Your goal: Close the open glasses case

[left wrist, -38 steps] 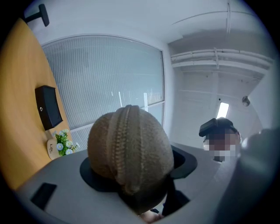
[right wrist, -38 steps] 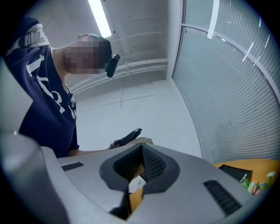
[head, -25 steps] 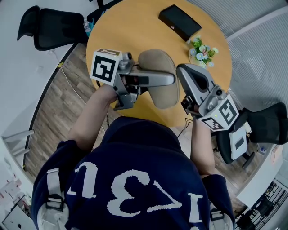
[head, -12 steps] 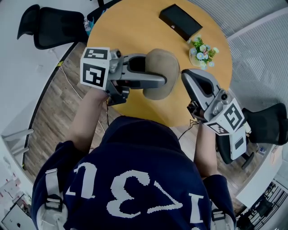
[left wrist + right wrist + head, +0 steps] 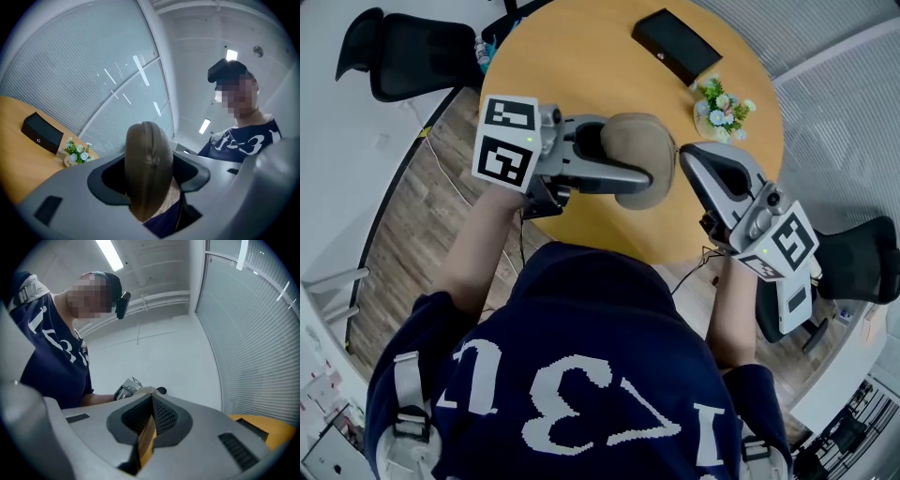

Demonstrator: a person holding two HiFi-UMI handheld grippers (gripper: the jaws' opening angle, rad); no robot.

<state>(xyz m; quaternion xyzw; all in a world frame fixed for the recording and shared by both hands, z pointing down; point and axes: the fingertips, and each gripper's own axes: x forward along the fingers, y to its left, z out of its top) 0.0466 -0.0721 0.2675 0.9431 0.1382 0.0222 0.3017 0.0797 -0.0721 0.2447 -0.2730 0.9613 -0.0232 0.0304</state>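
Glasses case: the glasses case (image 5: 642,141) is sitting between your left gripper's jaws, over the near edge of the round table (image 5: 581,66). A second ago it was showing a long, broad face; now it is showing a shorter, rounder outline.
Seam: in the left gripper view the two shells are meeting edge-on along one line, so the case is looking shut rather than gaping.
Left gripper: your left gripper (image 5: 619,155) has just been closing its jaws, and they are now pressing on the case from both sides. It is also sitting rolled over compared with a second ago.
Right gripper: your right gripper (image 5: 688,157) is waiting just beside the case, jaws together with nothing between them.
Meaning: the closing is looking nearly done. Whether the case is actually latching, no view is showing, so you are likely needing one last squeeze.
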